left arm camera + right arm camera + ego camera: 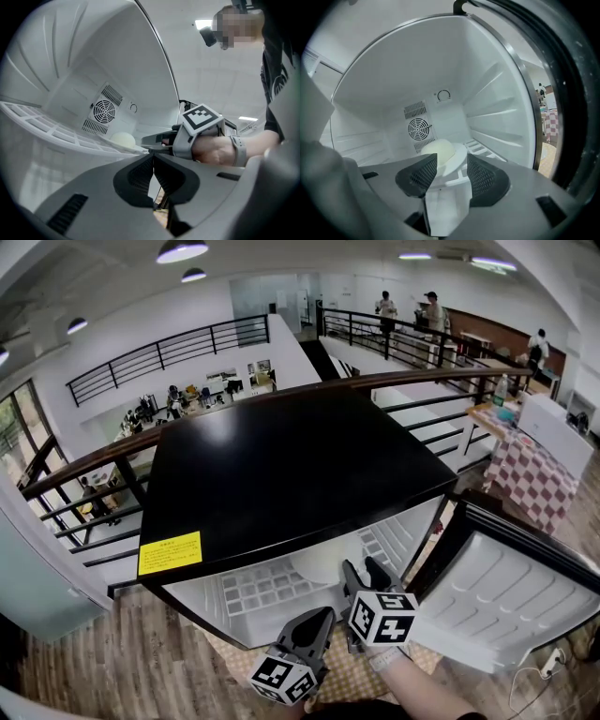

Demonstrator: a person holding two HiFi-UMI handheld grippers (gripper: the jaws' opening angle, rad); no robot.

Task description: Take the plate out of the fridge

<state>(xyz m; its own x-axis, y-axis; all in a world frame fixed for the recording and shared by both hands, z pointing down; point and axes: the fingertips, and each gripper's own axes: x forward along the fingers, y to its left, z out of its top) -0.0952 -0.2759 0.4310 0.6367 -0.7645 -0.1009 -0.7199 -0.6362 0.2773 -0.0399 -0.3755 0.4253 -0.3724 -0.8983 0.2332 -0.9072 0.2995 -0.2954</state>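
Note:
A white plate (458, 156) with a pale round food item (438, 150) on it sits on the white shelf (480, 147) inside the open black fridge (281, 465). My right gripper (452, 160) is open and reaches into the fridge, with the plate's near rim showing in the gap between its jaws; the pads do not press on it. From above, the right gripper (366, 571) points at the plate (319, 563). My left gripper (153, 161) is shut on nothing and hangs just outside, below and left of the right gripper (149, 139). In the head view the left gripper (321, 617) is at the fridge's front.
The fridge door (511, 587) stands open to the right. A fan vent (418, 127) is on the back wall behind the plate. A yellow label (170, 552) is on the fridge top. A railing (103, 460) runs behind, and a checked table (534, 474) stands at right.

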